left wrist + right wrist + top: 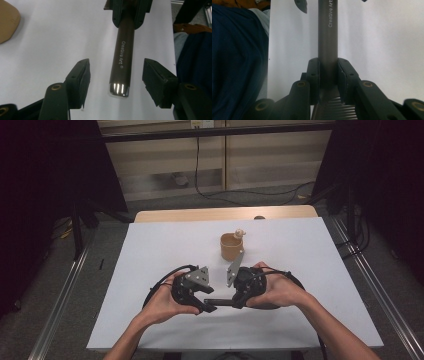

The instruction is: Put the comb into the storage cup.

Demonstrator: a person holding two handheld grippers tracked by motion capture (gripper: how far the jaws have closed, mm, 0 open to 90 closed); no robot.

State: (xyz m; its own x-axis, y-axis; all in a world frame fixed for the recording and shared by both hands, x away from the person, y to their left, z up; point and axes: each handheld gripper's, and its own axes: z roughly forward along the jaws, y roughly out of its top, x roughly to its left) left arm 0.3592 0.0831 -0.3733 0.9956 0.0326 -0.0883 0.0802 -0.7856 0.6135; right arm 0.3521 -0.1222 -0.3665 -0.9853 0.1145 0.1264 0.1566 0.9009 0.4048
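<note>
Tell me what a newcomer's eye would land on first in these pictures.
First, the dark tube printed "Creative Art", held level between the two grippers near the front of the white table. The right gripper is clamped on one end, while the left gripper has its jaws on either side of the shiny other end without touching it. Further back on the table stands a small tan cup.
</note>
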